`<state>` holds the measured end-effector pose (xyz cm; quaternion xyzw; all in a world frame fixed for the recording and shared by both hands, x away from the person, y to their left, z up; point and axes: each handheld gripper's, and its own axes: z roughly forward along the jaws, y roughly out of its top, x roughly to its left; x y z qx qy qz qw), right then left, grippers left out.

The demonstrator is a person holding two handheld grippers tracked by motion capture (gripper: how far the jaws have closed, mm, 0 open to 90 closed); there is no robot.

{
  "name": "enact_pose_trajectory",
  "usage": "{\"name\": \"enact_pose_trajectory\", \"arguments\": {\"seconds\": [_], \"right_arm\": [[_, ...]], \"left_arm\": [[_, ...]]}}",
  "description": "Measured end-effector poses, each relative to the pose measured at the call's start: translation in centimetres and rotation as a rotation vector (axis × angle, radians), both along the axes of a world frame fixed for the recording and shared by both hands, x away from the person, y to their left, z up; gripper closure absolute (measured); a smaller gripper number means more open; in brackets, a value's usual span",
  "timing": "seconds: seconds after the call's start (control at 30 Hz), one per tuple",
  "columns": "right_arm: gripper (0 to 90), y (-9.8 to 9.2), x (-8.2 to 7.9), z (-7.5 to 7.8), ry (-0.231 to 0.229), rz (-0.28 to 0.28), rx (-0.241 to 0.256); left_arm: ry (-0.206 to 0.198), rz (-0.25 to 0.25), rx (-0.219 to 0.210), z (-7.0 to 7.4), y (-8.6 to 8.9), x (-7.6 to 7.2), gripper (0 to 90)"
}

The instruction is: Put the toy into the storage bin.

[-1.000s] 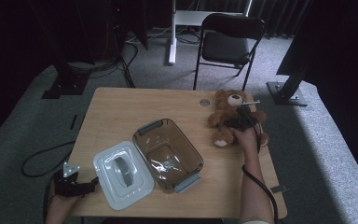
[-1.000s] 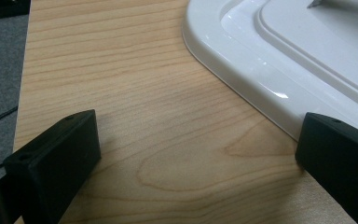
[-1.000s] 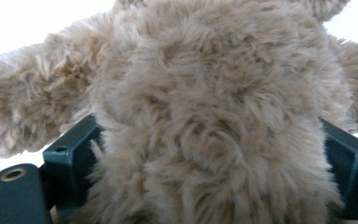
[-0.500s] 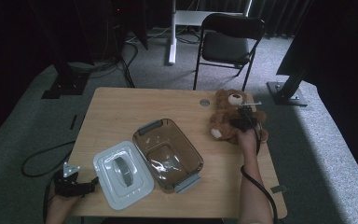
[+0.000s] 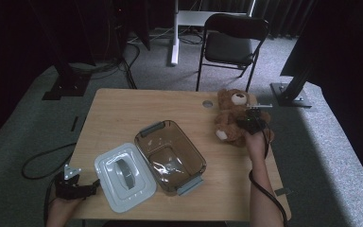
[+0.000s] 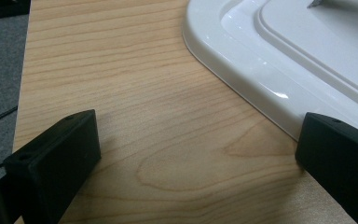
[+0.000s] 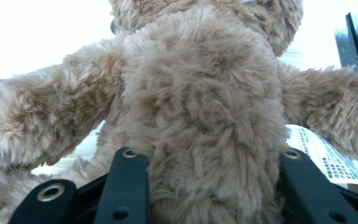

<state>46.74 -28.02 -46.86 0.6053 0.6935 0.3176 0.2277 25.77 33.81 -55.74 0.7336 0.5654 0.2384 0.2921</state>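
Observation:
A brown teddy bear point(image 5: 236, 113) lies near the table's far right edge. My right gripper point(image 5: 251, 120) is on top of it, and in the right gripper view its two black jaws press into the sides of the bear's furry belly point(image 7: 205, 102). A clear brown container point(image 5: 196, 153) stands open in the middle of the table, and its white lid point(image 5: 123, 177) lies flat to its left. At the front left corner my left gripper point(image 5: 92, 187) rests open just left of the lid point(image 6: 307, 56), with bare wood between its jaws.
The wooden table point(image 5: 123, 113) has a small round grommet point(image 5: 207, 103) near the bear. A black folding chair point(image 5: 234, 38) stands behind the table, with stand bases on the grey carpet at both sides.
The bear's lower leg has shifted a little up and left under my right gripper. The left gripper, lid and container have not moved.

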Motion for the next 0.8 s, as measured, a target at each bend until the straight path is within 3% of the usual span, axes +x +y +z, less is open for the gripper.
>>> {"name": "enact_pose_trajectory", "arguments": {"seconds": [0.3,0.57,0.8], "right_arm": [[63.1,0.8,-2.1,3.3,-0.068,0.040,-0.011],[63.2,1.4,-4.1,6.5,-0.131,0.062,0.016],[63.2,2.3,-6.5,9.5,-0.212,0.115,0.038]], "left_arm": [[0.000,-0.001,0.000,0.0,0.0,0.0,0.5],[0.000,-0.001,0.000,0.0,0.0,0.0,0.5],[-0.001,0.000,-0.001,0.0,0.0,0.0,0.5]]}}
